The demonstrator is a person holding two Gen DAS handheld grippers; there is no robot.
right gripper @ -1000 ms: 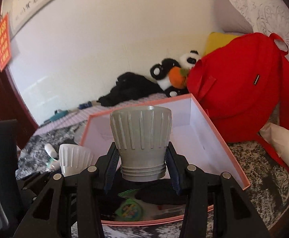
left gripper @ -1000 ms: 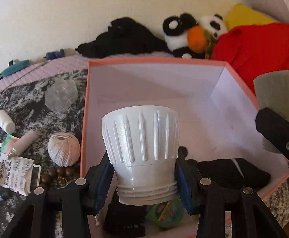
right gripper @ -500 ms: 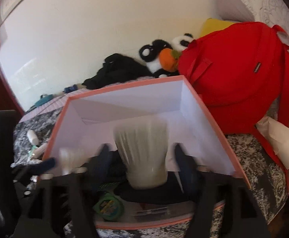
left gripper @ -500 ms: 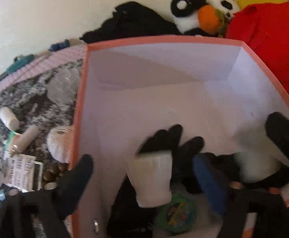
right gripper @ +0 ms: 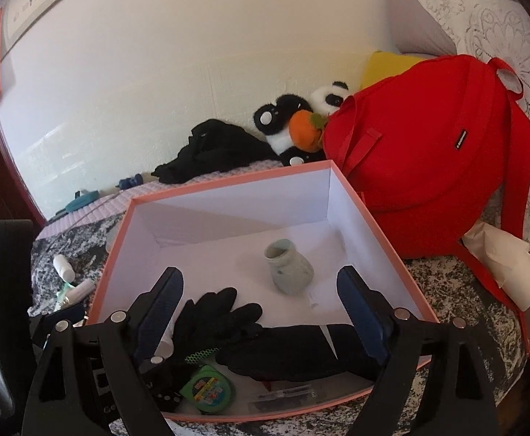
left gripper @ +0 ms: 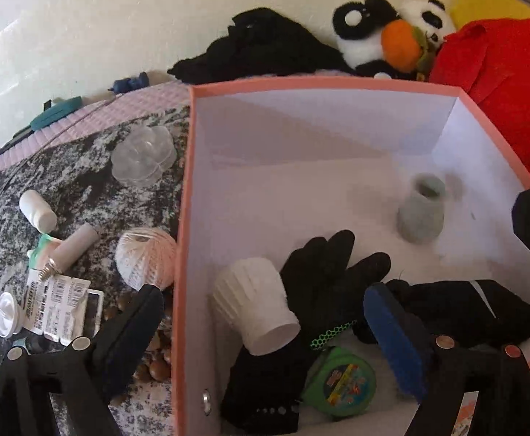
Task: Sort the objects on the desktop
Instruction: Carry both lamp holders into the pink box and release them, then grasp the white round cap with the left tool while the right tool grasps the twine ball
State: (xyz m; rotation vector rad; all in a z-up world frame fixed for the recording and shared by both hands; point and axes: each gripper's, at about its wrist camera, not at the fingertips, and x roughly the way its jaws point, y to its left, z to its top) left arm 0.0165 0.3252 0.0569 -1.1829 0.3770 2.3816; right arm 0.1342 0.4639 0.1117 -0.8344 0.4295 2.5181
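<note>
A pink-rimmed box (left gripper: 185,218) (right gripper: 228,181) with a white inside lies under both grippers. In it a white ribbed cup (left gripper: 254,305) lies on its side against a black glove (left gripper: 330,272) (right gripper: 221,319). A grey ribbed cup (left gripper: 421,214) (right gripper: 288,267) lies tipped over on the box floor. My left gripper (left gripper: 263,290) hangs above the white cup, its jaws still opening and touching nothing. One of its fingers is outside the box's left wall. My right gripper (right gripper: 258,274) stands open above the grey cup, holding nothing.
A green tape measure (left gripper: 341,381) (right gripper: 207,388) and a second black glove (right gripper: 294,352) lie in the box. Left of it are a twine ball (left gripper: 145,258), white bottle (left gripper: 37,210), clear container (left gripper: 143,156) and barcoded pack (left gripper: 57,301). A red backpack (right gripper: 428,152) and panda plush (right gripper: 297,123) stand behind.
Both grippers opened and let go of their cups. The white cup dropped onto the glove and the grey cup fell to the box floor. Both views tilted down toward the box.
</note>
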